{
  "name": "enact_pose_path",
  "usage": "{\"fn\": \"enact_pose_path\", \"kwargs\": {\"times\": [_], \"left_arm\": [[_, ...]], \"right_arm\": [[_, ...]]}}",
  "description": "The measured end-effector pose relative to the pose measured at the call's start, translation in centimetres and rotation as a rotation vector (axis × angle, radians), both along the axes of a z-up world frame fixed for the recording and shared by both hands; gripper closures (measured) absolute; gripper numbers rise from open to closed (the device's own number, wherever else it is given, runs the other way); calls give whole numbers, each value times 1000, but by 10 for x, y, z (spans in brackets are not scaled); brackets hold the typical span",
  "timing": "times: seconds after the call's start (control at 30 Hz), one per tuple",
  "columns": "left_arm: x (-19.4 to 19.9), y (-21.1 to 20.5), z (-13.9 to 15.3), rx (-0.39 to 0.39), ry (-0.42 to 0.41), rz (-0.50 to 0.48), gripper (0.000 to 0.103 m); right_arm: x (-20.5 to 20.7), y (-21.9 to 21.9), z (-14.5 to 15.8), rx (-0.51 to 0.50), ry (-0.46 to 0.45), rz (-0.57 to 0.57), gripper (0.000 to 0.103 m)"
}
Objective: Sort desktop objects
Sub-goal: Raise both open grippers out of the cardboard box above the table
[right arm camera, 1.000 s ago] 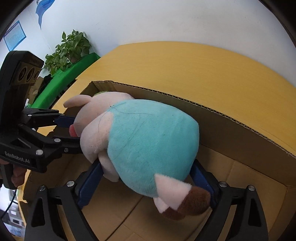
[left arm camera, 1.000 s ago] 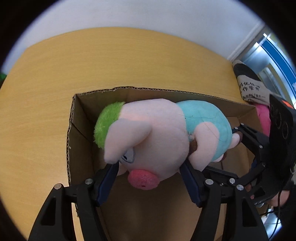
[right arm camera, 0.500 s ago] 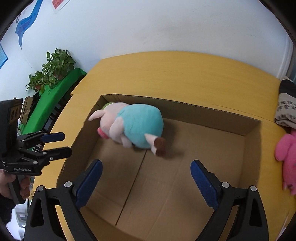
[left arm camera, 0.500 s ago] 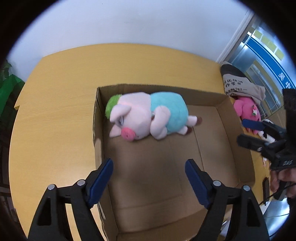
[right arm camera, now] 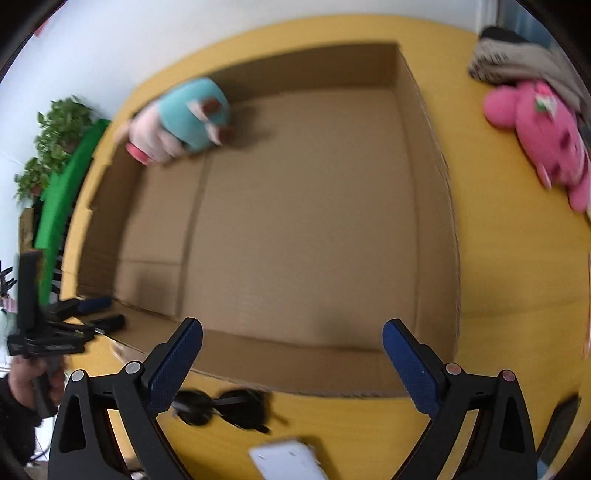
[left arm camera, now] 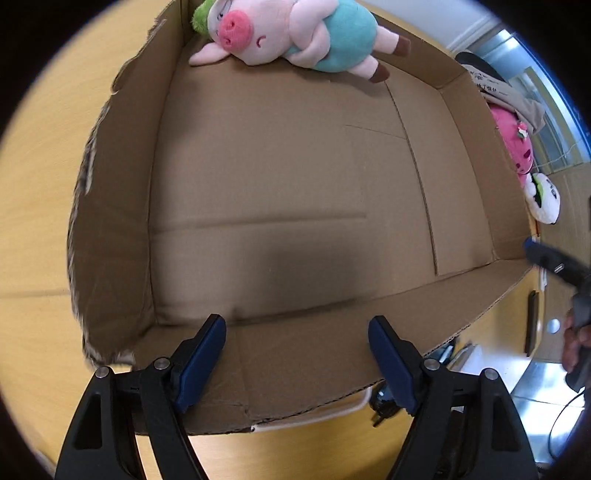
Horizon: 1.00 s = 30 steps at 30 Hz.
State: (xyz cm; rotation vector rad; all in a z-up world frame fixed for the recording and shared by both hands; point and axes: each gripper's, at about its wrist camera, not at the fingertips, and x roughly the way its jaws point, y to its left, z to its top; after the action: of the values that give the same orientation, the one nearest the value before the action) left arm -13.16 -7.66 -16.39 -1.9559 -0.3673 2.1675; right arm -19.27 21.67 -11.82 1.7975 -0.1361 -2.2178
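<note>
Moved: since a second ago, I see both tongs have let go of the pig plush (left arm camera: 291, 35) and pulled back toward the near side of the cardboard box (left arm camera: 122, 206); the pig now lies alone on the box floor.
Pig plush: it rests on its side in the far-left corner of the box, against the far wall, snout toward the near side.
Left gripper (left arm camera: 297, 363): spread wide, nothing between its blue pads, hanging over the near wall of the box.
Right gripper (right arm camera: 291, 363): also spread and empty, above the near rim, with the view blurred.
Still outside: a pink plush (right arm camera: 543, 140) lies on the table (right arm camera: 517, 277) right of the box, a grey cloth (right arm camera: 524, 62) beyond it, and a white-and-black plush (left arm camera: 543, 199) shows in the left view. Sunglasses (right arm camera: 221, 404) and a white flat object (right arm camera: 284, 459) lie near the box's near wall.
Risk, collision: I judge the two tongs could cross if both head right for the pink plush.
Risk, box: a low sweep could catch the near rim and drag the box.
Risk, sunglasses: thin and flat, they may slip from wide pads or get knocked off the near edge.
</note>
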Motion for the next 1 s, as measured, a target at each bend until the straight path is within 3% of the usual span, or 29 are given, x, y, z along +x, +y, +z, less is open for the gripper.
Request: {"fn": "enact_pose_path", "kwargs": {"times": [0.17,0.27,0.37,0.5,0.57,0.7,0.73,0.77,0.8,0.83,0.9,0.93,0.97,1.0], "left_arm": [[15,2,-3,-69,-12,13,24],[22,0,17,-157,52,27,24],[28,1,61,-193,188,57,24],[52,8,137,-229,421,133,24],[67,11,167,-211,509,157,24],[92,24,202,-91,599,127,28],[99,26,207,-30,616,93,67],[104,29,209,5,617,62,100],[110,35,210,-1,602,36,95],[115,40,210,-26,594,26,96],[118,48,207,-49,575,36,94],[119,50,204,-62,554,48,83],[122,54,201,-68,537,56,74],[125,54,199,-70,522,64,49]], "right_arm": [[22,5,-29,63,-36,35,4],[36,4,-23,71,-24,38,5],[48,-5,13,58,66,45,5],[71,-29,82,66,287,91,3],[84,-40,109,87,377,125,2],[104,-51,141,88,429,119,3],[108,-50,144,71,423,113,13],[113,-48,148,48,415,109,51],[116,-46,151,31,404,106,82],[122,-44,154,18,402,96,99],[134,-38,160,13,413,62,99],[138,-37,161,16,403,60,97],[142,-36,161,21,391,55,73],[148,-35,161,37,386,44,49]]}}
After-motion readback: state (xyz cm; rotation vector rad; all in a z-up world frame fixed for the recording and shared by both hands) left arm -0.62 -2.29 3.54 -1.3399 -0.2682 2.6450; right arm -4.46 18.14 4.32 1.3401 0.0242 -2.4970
